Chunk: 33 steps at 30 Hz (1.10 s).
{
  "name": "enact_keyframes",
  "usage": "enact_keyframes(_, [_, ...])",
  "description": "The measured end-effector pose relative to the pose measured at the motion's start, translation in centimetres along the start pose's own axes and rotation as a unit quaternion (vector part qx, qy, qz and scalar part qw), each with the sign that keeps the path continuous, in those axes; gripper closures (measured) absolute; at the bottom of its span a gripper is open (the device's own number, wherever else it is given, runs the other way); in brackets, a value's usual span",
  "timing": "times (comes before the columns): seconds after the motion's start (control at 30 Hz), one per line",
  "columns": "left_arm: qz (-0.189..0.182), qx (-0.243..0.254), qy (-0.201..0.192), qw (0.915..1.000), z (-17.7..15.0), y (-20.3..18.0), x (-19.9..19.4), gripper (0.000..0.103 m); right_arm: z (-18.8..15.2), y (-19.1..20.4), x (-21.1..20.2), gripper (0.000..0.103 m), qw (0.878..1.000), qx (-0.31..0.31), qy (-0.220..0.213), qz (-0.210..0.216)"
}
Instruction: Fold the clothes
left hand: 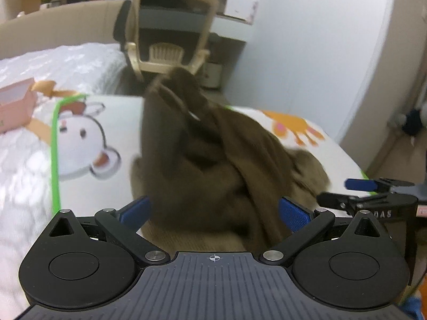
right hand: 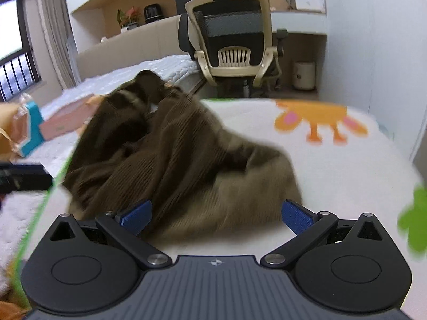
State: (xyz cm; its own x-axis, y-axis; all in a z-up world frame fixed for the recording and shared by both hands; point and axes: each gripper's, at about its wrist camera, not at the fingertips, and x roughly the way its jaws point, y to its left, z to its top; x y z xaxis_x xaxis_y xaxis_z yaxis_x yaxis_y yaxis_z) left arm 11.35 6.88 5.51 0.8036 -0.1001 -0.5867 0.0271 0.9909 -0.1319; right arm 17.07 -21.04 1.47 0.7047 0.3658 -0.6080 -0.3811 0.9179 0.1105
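Note:
A brown ribbed garment point(left hand: 213, 165) lies crumpled in a heap on a white cartoon-print mat point(left hand: 112, 112); the right wrist view shows the same garment point(right hand: 170, 154) bunched and blurred. My left gripper point(left hand: 214, 212) is open, its blue pads either side of the heap's near edge, holding nothing. My right gripper point(right hand: 216, 216) is open too, just short of the garment's lighter near fold. The right gripper point(left hand: 368, 194) also shows at the right edge of the left wrist view, open. A dark part of the left gripper point(right hand: 24, 178) shows at the left edge of the right view.
The mat point(right hand: 333, 165) rests on a bed with a white quilt point(left hand: 66, 56). A pink box point(left hand: 16, 104) lies at the left, and a teal packet point(right hand: 32, 128) beside the same box. An office chair point(right hand: 234, 42) stands behind the bed, a white wall at right.

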Motion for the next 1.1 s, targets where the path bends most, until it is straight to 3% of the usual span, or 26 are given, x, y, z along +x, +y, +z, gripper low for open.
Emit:
enact_keyframes(0.13, [0.023,-0.067,0.049,0.9963,1.6,4.0,5.2,0.000,3.8,0.6,5.2,0.000,0.999,-0.039,0.010,-0.016])
enact_keyframes(0.27, [-0.013,-0.122,0.105,0.9868,1.3,6.5,9.5,0.000,6.5,2.6,9.5,0.000,0.997,-0.077,0.016,0.009])
enact_keyframes(0.37, [-0.036,-0.140,0.111,0.9833,0.8,7.0,11.6,0.000,7.1,4.2,13.2,0.000,0.994,-0.095,0.045,0.032])
enact_keyframes(0.5, [-0.098,-0.164,0.112,0.9750,0.6,6.9,12.3,0.000,6.3,3.2,15.3,0.000,0.991,-0.059,0.091,0.076])
enact_keyframes(0.7, [-0.162,-0.127,0.139,0.9686,-0.4,4.3,9.4,0.000,4.0,0.2,10.8,0.000,0.983,-0.039,0.130,0.126])
enact_keyframes(0.87, [-0.204,-0.077,0.181,0.9591,-2.8,1.0,5.6,0.000,0.0,-1.8,4.3,0.000,0.981,-0.048,0.151,0.113])
enact_keyframes(1.0, [-0.190,-0.034,0.160,0.9682,-4.4,-0.1,3.1,0.000,-2.2,-2.8,2.1,0.000,0.990,-0.010,0.115,0.082])
enact_keyframes(1.1, [-0.158,-0.030,0.174,0.9715,-4.5,-1.1,2.8,0.000,-2.3,-1.9,2.4,0.000,0.994,-0.010,0.102,0.050])
